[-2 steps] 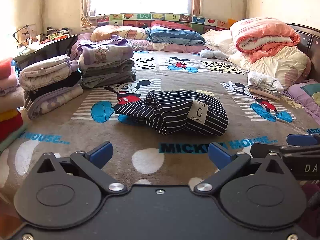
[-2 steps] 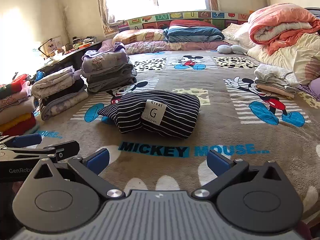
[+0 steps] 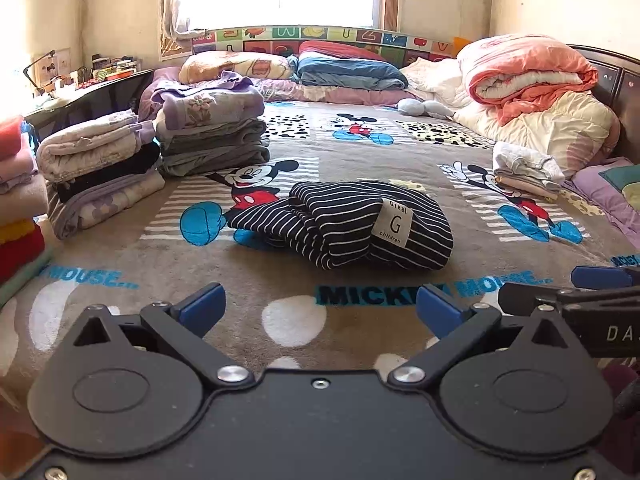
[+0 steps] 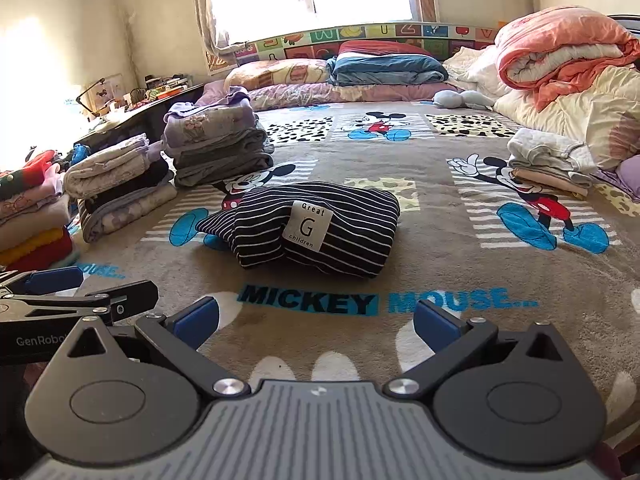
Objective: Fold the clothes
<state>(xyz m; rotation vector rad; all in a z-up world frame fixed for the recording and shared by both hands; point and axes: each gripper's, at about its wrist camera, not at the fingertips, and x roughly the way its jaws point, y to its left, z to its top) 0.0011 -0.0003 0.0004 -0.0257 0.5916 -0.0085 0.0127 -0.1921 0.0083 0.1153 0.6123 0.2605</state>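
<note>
A navy striped garment [image 3: 344, 224] with a white "Great G children" label lies folded in a bundle on the Mickey Mouse blanket [image 3: 280, 280]; it also shows in the right wrist view [image 4: 316, 228]. My left gripper [image 3: 320, 308] is open and empty, well short of the garment. My right gripper [image 4: 316, 320] is open and empty, also short of it. The right gripper's fingers [image 3: 600, 278] show at the right edge of the left wrist view; the left gripper's fingers [image 4: 52, 280] show at the left edge of the right wrist view.
Stacks of folded clothes [image 3: 100, 168] [image 3: 212, 136] stand along the left, with another stack [image 3: 16, 200] at the far left edge. A small folded pile [image 3: 524, 172] and rolled quilts [image 3: 528, 76] lie on the right. Pillows [image 3: 340, 68] line the headboard.
</note>
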